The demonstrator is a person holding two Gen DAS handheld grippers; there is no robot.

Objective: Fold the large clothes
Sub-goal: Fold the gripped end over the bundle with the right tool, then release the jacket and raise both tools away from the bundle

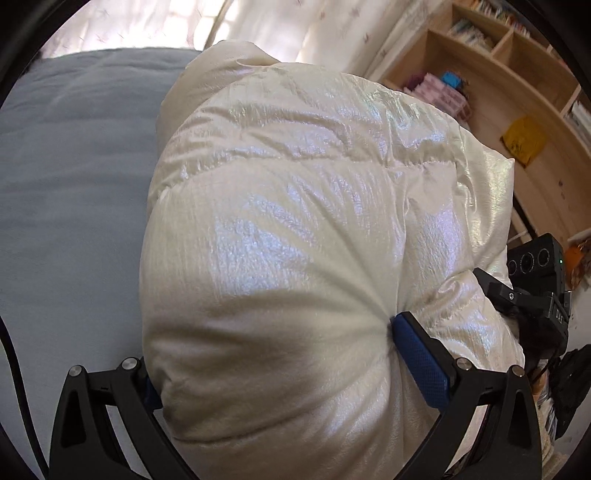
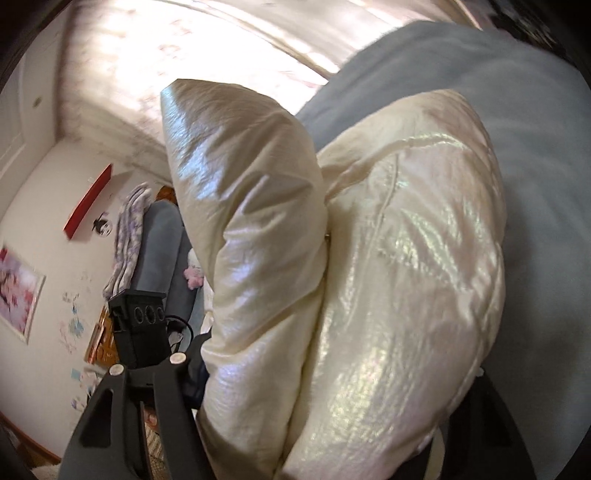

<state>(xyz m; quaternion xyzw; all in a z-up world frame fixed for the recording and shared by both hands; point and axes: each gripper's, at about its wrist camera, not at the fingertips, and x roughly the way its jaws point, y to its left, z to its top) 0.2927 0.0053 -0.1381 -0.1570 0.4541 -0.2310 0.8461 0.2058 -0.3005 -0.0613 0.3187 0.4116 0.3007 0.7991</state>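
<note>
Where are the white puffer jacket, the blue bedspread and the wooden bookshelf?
white puffer jacket [image 1: 295, 221]: left wrist view, on its shiny quilted back.
blue bedspread [image 1: 74, 166]: left wrist view, on bare fabric left of the jacket.
wooden bookshelf [image 1: 491, 85]: left wrist view, on a shelf board.

- Pale blue bed cover [image 1: 74, 166] seen spread wide, lit softly.
- Sheer white curtains [image 1: 147, 26] backlit by strong daylight.
- Wooden cubby shelving [image 1: 517, 74] noted, stocked with books and boxes.
- White wall [image 2: 48, 206] hung with a red shelf [image 2: 88, 203] and a pink poster [image 2: 18, 291].
</note>
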